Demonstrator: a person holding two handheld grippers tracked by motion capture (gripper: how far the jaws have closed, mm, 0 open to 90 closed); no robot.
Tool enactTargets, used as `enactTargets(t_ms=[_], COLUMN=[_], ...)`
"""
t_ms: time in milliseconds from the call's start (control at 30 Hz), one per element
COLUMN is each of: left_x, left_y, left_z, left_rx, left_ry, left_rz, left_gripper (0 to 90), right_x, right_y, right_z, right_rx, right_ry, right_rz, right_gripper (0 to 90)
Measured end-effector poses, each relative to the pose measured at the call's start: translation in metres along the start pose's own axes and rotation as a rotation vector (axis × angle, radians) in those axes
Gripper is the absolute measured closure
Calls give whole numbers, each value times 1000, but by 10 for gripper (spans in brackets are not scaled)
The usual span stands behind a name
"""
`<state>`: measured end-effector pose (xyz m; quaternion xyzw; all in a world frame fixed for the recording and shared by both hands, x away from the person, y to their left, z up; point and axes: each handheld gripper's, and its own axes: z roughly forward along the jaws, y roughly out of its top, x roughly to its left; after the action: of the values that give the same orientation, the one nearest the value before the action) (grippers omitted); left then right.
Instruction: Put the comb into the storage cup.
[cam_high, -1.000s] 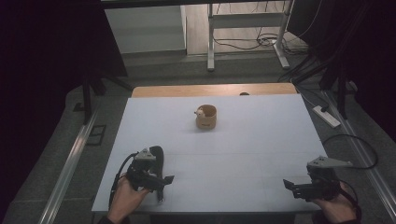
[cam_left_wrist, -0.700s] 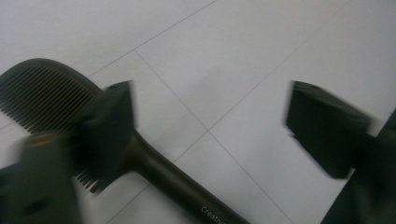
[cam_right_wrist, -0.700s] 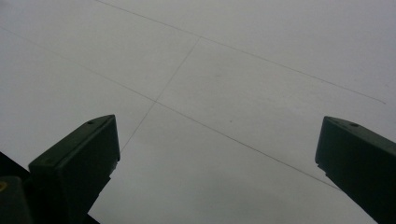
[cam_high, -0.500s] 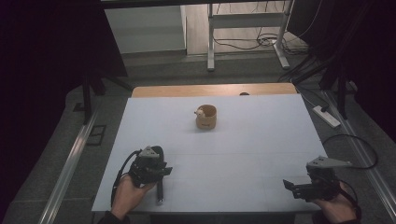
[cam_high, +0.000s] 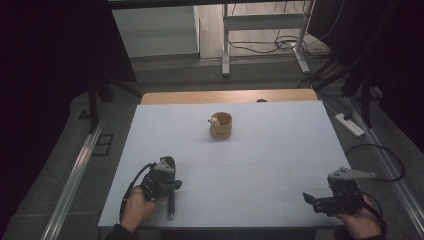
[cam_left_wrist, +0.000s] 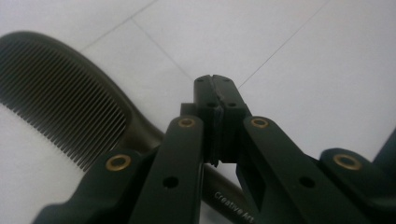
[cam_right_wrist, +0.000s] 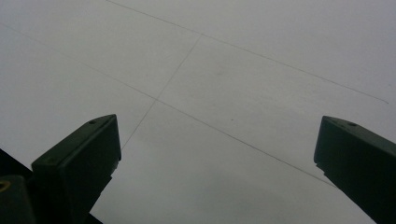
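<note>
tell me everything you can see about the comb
The comb is dark, plastic by its look, with a curved back, a row of fine close teeth and a slim handle printed with white lettering. It lies flat on the white table near its front edge. The left gripper, jaws shut, sits over the handle; whether it pinches the handle is hidden.

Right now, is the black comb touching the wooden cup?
Apart. The high view shows the comb near the front edge and the cup farther back, with bare table between them.
</note>
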<state>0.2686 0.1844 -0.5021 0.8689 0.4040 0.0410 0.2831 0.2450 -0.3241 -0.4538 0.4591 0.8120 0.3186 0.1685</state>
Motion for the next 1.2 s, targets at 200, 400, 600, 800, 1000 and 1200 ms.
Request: enactTargets(t_ms=[200, 400, 600, 800, 1000, 1200], left_x=[2, 3, 7, 11, 16, 25], left_y=[-3, -4, -7, -10, -14, -19], left_z=[8, 11, 11, 9, 6, 1], left_rx=[49, 88, 119, 133, 149, 153], left_ry=[-15, -22, -23, -11, 2, 26], left_rz=[-9, -25, -53, -75, -92, -117], left_gripper=[884, 884, 884, 884, 884, 884], right_x=[0, 0, 1, 1, 1, 1], right_y=[0, 0, 0, 0, 0, 0], right_z=[0, 0, 1, 1, 1, 1], right_rx=[2, 4, 6, 7, 9, 10], right_ry=[0, -1, -1, -1, -1, -1], right_rz=[-2, -4, -7, -9, -9, -9], right_gripper=[12, 13, 14, 15, 16, 18])
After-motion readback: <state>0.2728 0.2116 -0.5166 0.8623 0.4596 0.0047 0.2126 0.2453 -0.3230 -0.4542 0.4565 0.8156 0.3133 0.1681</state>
